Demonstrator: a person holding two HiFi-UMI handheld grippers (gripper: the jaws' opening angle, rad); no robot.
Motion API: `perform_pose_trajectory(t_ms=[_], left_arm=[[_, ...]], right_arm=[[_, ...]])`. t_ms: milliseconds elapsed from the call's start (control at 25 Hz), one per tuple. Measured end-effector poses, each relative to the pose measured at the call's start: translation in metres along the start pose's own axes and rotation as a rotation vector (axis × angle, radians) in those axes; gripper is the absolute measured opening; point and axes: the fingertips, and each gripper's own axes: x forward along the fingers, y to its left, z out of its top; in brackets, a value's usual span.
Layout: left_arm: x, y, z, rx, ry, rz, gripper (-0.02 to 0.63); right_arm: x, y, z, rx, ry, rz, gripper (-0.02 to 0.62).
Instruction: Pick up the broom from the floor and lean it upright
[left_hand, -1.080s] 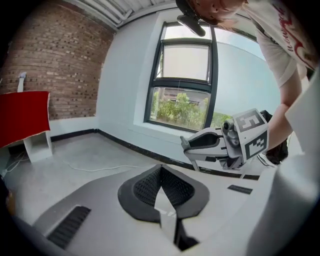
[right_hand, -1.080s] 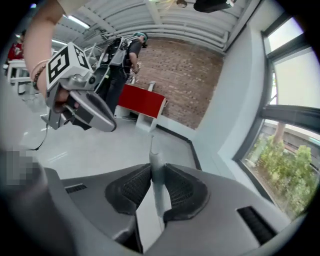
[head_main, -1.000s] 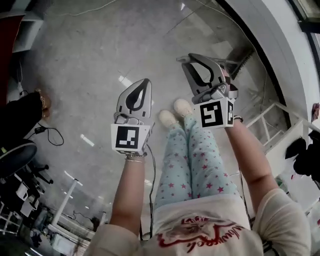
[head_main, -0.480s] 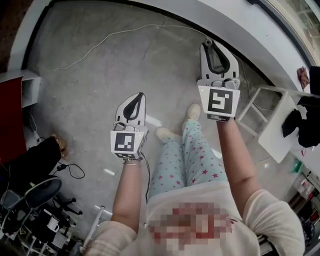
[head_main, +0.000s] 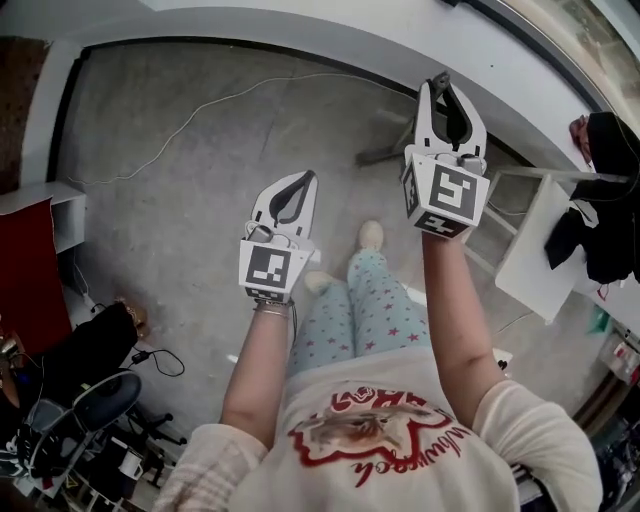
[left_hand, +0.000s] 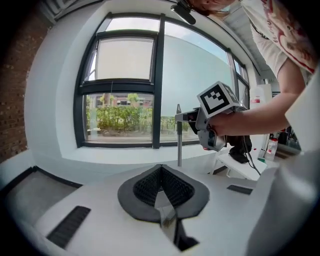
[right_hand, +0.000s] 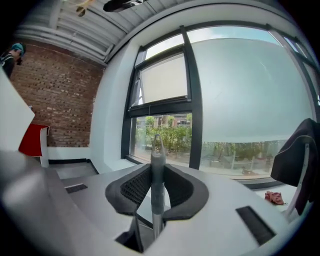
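The broom handle (right_hand: 156, 187), a thin grey pole, stands upright between the jaws of the right tool (right_hand: 156, 167), which are clamped on it. Its hooked top end rises just above the jaw tips. The broom's head shows in no view. In the head view the tool itself covers most of the pole, so where its lower end rests cannot be told.

The left tool (left_hand: 160, 169) is well apart on the right tool's left and held lower, its jaws together with nothing between them. Ahead of both tools is a window (left_hand: 125, 90) with greenery behind it; its right pane is a pale blank.

Right of the right tool, a dark garment (head_main: 600, 190) hangs over a white stand (head_main: 535, 250), partly cut off at the edge. Below the tools are star-print trousers (head_main: 365, 310) and a concrete floor (head_main: 180, 220).
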Motion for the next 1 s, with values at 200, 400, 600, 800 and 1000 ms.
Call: perform_pose_trajectory(t_ms=[200, 400, 600, 800, 1000], left_arm=[[0.022, -0.004, 0.015, 0.023, 0.016, -0.003, 0.017], [0.045, -0.008, 0.034, 0.019, -0.01, -0.006, 0.017], [0.063, -0.01, 0.043, 0.021, -0.025, -0.071, 0.017], [0.099, 0.007, 0.058, -0.001, -0.06, -0.117, 0.016], [0.143, 0.023, 0.079, 0.045, -0.05, -0.219, 0.017]], right_arm=[[0.009, -0.033, 0.003, 0.055, 0.011, -0.054, 0.095], [0.018, -0.064, 0.009, 0.097, -0.008, -0.127, 0.095], [0.023, -0.085, 0.017, 0.118, -0.027, -0.209, 0.095], [0.035, -0.122, 0.021, 0.142, -0.032, -0.314, 0.095], [0.06, -0.143, 0.029, 0.108, -0.017, -0.402, 0.095]])
